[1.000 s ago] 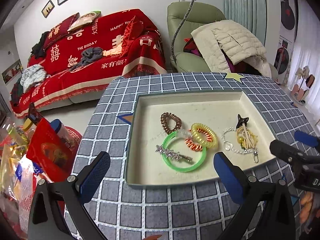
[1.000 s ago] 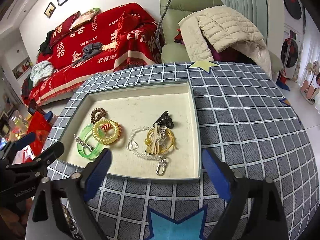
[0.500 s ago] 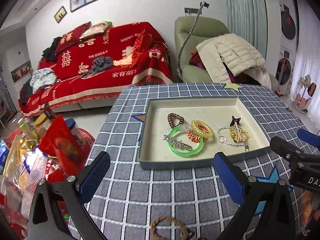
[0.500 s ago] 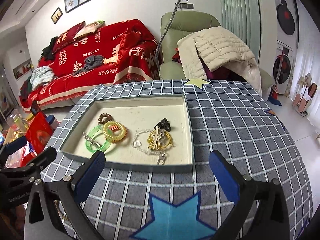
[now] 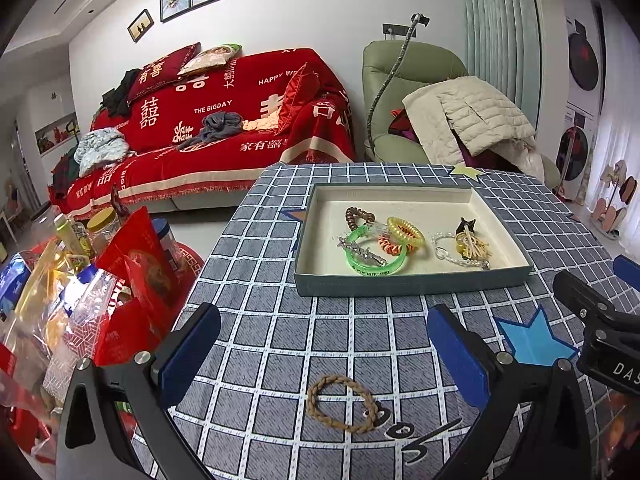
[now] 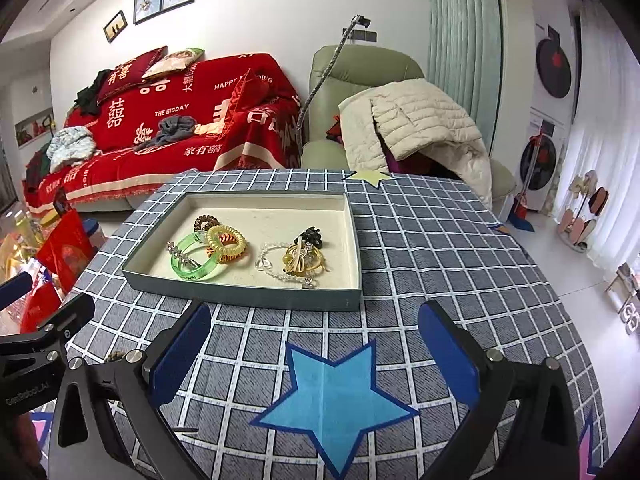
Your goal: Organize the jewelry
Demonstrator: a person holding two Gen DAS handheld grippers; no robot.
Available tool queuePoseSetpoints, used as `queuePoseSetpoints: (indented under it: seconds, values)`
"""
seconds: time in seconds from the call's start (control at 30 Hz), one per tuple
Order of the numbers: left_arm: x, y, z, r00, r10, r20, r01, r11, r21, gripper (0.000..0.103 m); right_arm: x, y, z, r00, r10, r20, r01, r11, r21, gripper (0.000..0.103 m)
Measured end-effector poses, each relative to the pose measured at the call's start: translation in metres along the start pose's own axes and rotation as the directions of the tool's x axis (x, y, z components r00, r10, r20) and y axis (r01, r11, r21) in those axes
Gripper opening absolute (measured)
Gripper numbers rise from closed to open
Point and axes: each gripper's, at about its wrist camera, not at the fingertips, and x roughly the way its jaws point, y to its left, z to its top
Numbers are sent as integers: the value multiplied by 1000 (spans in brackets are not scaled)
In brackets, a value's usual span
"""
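Note:
A shallow grey-green tray (image 5: 412,284) (image 6: 244,294) sits on the checked tablecloth. Inside it lie a green bangle (image 5: 376,268) (image 6: 196,270), a silver clip (image 5: 360,250), a yellow coil tie (image 5: 406,232) (image 6: 226,240), a brown coil tie (image 5: 358,216), a clear bead bracelet (image 5: 442,246) (image 6: 266,260) and a yellow tangle with a black claw clip (image 5: 468,226) (image 6: 310,236). A braided brown ring (image 5: 340,404) lies on the cloth outside the tray, between and just ahead of my left gripper's (image 5: 324,360) open fingers. My right gripper (image 6: 316,354) is open and empty above a blue star patch.
Bags and jars (image 5: 80,280) crowd the floor left of the table edge. A red sofa (image 5: 224,120) and a green armchair with a cream jacket (image 5: 468,116) stand beyond the table. The right gripper's body (image 5: 600,332) shows at the left view's right edge.
Both grippers have drawn back from the tray toward the table's near edge. The braided ring has come fully into the left view. Both stay open.

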Motion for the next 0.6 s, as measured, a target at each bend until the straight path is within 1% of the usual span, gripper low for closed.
queuePoseSetpoints:
  seconds: [0.2,0.6]
  values:
    - [-9,-5,-1,1000,6,22,-6,1000,18,103,-10,-2,0,1000,-2,22,2,1000,10,103]
    - [-13,-4,1,1000,5,24,-6,1000,14,103,-16,-2,1,1000,9,27,-9,1000,24,103]
